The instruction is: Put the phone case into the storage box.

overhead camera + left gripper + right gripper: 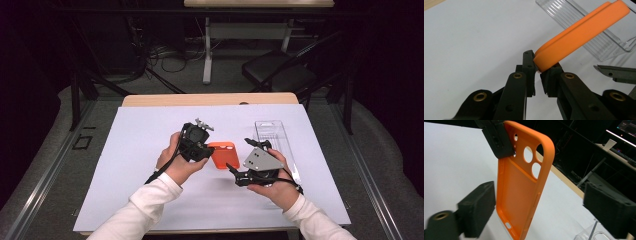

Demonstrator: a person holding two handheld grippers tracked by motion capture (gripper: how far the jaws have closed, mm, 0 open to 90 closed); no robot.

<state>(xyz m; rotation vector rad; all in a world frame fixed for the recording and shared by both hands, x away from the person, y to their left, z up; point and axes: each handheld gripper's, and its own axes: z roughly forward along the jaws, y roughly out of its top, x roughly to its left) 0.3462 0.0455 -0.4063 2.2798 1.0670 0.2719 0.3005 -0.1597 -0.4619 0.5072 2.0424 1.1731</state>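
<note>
My left gripper [537,71] is clamped on one corner of the orange phone case [580,32], holding it clear of the tabletop [474,45]. In the left gripper view the case shows edge-on: a thick, smooth, matte band with rounded ends, its long axis running up and to the right away from the jaws. The right gripper view adds what that edge hides: the hollow inner face, three round camera openings near the clamped end, a slot in the far end wall and raised button ridges along one side.

My right gripper [539,207] stands wide open, its two black padded jaws on either side of the case without touching it.

In the high view the case [222,154] hangs between the left gripper [196,141] and the right gripper [240,160], over the middle of the white sheet [150,150]. Just beyond the right hand lies a clear ribbed plastic tray [272,132], long and narrow, pointing away from me.
</note>
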